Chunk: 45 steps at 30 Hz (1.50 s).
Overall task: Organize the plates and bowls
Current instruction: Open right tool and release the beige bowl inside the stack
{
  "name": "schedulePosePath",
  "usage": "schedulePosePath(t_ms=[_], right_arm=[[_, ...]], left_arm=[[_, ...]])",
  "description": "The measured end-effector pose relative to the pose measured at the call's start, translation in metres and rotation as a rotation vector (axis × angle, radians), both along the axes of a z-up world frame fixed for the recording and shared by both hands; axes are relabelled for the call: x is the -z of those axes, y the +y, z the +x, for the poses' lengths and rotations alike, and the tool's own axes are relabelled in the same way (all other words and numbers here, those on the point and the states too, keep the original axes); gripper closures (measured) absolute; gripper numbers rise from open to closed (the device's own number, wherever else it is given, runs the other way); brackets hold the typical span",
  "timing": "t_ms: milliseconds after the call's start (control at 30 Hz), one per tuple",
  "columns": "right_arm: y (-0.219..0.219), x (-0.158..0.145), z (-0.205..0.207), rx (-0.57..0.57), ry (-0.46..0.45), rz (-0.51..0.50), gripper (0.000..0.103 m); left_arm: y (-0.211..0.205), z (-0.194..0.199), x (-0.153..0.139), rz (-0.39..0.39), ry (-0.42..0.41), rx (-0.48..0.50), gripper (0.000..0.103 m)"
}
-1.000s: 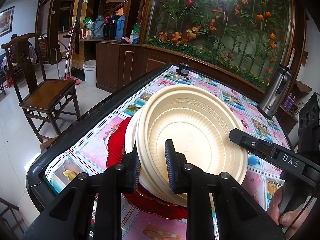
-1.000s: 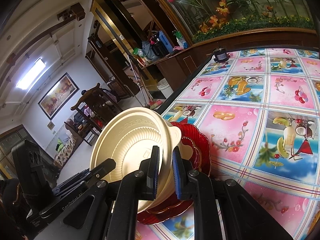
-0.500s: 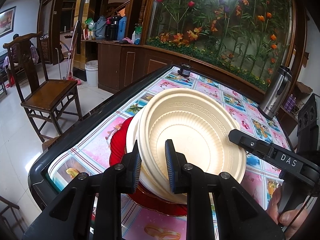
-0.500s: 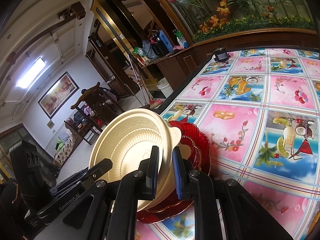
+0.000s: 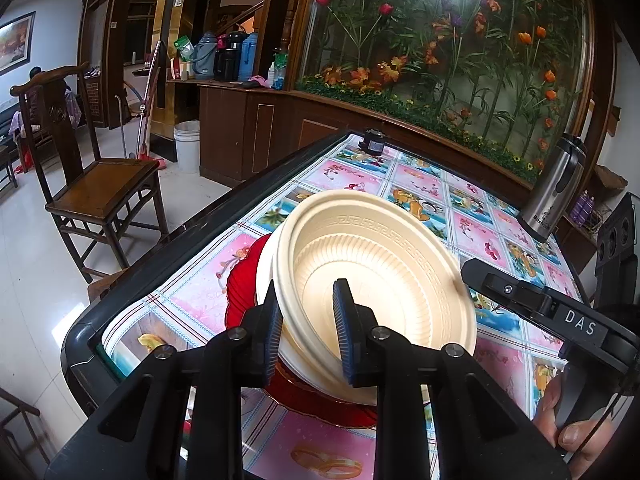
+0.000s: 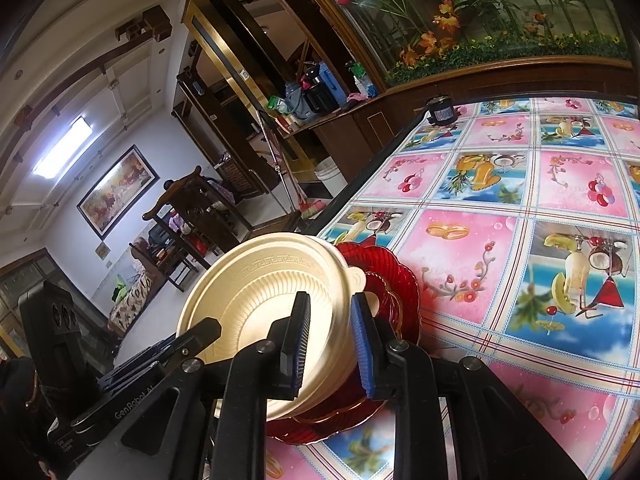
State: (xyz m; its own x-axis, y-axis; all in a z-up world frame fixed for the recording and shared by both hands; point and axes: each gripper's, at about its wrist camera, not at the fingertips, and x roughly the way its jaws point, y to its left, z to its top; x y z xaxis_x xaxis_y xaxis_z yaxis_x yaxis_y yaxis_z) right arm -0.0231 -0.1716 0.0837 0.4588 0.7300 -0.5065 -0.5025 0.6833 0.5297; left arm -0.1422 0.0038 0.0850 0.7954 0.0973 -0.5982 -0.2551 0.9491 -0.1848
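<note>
Two nested cream bowls lean tilted on a stack of red glass plates near the table's corner. My left gripper straddles the near rim, one pad outside and one inside the bowl. Its jaws are opening and the inner pad stands off the wall. My right gripper straddles the opposite rim in the same way. Its jaws are also opening, with the bowl wall loose between them. Each gripper shows in the other's view, the right gripper and the left gripper.
A steel flask stands at the table's far right and a small dark jar at the far edge. The black table rim runs left of the plates. A wooden chair stands beyond. A person's hand holds the right gripper.
Both pairs of jaws have spread a little wider around the bowl rims. The bowls and plates stay where they were, and neither hand has shifted.
</note>
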Motion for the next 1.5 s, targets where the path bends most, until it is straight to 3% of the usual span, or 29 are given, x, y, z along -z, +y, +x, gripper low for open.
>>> schedulePosePath(t_ms=[67,133,167,200,600,733,900,1500], right_arm=[[0.000,0.000,0.000,0.004,-0.001,0.001,0.080],[-0.002,0.000,0.000,0.007,-0.001,0.006,0.080],[-0.002,0.000,0.000,0.008,-0.001,0.007,0.080],[-0.003,-0.001,0.000,0.009,-0.001,0.007,0.080],[-0.009,-0.001,-0.002,0.021,-0.002,0.015,0.079],[-0.011,-0.001,-0.004,0.024,-0.003,0.012,0.073],[-0.013,-0.001,-0.005,0.026,-0.004,0.010,0.072],[-0.023,0.004,-0.021,0.037,-0.023,-0.009,0.041]], left_arm=[[0.000,0.000,0.000,-0.002,0.000,0.002,0.076],[0.000,-0.001,0.000,0.000,-0.003,-0.003,0.062],[0.000,-0.002,-0.002,0.011,-0.010,-0.014,0.049],[-0.001,-0.004,-0.002,0.017,-0.020,-0.022,0.044],[0.002,-0.004,-0.002,0.020,-0.027,-0.037,0.044],[-0.001,-0.005,-0.002,0.045,-0.029,-0.045,0.044],[-0.007,-0.009,-0.001,0.096,-0.046,-0.070,0.032],[-0.016,-0.017,0.006,0.188,-0.062,-0.113,0.024]])
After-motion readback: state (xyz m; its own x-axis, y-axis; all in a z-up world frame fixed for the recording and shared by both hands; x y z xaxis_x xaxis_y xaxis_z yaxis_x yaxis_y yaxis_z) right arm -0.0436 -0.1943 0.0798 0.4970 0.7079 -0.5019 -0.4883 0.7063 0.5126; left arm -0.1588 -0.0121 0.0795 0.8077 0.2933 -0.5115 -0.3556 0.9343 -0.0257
